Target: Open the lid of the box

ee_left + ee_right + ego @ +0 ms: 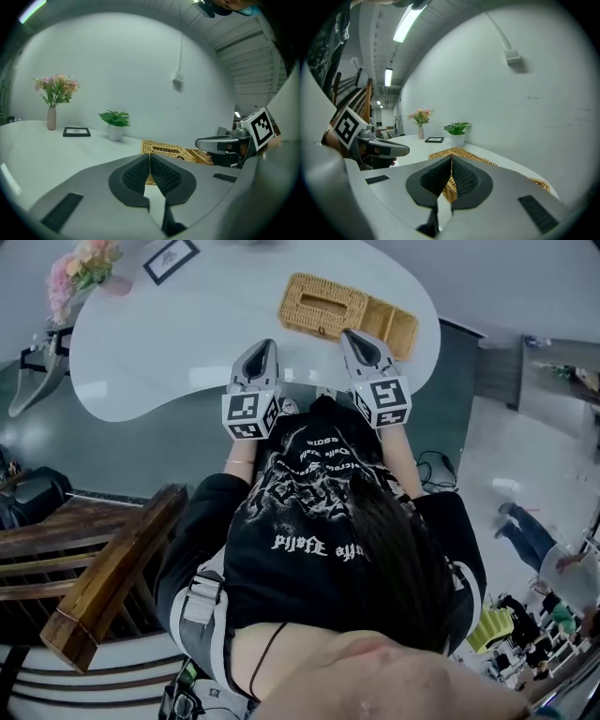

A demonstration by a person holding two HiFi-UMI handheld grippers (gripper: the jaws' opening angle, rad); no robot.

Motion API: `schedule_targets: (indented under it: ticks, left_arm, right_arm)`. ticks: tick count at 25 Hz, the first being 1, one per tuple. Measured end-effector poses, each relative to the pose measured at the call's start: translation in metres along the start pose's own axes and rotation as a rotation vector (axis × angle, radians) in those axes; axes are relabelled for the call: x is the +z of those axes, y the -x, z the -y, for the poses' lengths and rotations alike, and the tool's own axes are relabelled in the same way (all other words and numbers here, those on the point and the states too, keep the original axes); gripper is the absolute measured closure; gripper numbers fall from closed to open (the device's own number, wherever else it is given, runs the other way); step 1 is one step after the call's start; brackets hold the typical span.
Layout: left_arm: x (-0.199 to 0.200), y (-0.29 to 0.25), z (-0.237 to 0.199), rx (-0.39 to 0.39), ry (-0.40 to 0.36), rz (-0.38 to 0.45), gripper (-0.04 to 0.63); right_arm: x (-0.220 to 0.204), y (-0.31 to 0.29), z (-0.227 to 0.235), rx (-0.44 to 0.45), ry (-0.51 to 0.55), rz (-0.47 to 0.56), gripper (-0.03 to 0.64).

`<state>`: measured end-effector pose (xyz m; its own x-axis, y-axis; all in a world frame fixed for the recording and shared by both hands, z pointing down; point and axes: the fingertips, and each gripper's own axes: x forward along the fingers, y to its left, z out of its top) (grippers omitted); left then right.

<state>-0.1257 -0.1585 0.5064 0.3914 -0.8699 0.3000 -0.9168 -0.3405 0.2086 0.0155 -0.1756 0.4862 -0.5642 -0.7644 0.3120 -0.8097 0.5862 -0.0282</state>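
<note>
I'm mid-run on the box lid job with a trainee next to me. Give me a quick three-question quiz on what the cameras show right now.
1. True or false: the left gripper is shut on the wicker box.
2. Multiple choice: the right gripper's jaws are A) wide apart, B) together with nothing between them, C) clamped on the box.
3. Short answer: in the left gripper view, what lies on the table between the flower vase and the potted plant?

Key:
1. False. Its jaws are together and empty, and the box lies beyond them.
2. B.
3. A picture frame.
</note>
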Motion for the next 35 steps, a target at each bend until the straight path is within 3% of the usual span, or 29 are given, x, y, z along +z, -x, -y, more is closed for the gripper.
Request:
schedule_targets:
  ticks: [4, 10, 25, 31, 35]
  left_arm:
    - [0.001, -0.009, 0.002, 0.015, 0.0, -0.003, 0.571]
    - [0.007, -0.019, 0.002, 0.048, 0.002, 0.005, 0.571]
    - [0.003, -0.026, -0.005, 0.092, 0.005, -0.01, 0.571]
    - [0.0, -0.027, -0.005, 0.09, -0.007, -0.021, 0.571]
    - [-0.003, -0.026, -0.008, 0.095, -0.008, -0.028, 0.571]
  right_arm:
    - [0.006, -0.009, 0.009, 0.028, -0.051, -0.011, 0.589]
    - [0.003, -0.019, 0.014, 0.075, 0.019, -0.064, 0.586]
    - [-0.013, -0.039, -0.021, 0.3, 0.126, -0.222, 0.438]
    - [-0.02, -0.044, -0.031, 0.306, 0.191, -0.287, 0.441]
    - [-0.025, -0.048, -0.028, 0.282, 0.237, -0.335, 0.503]
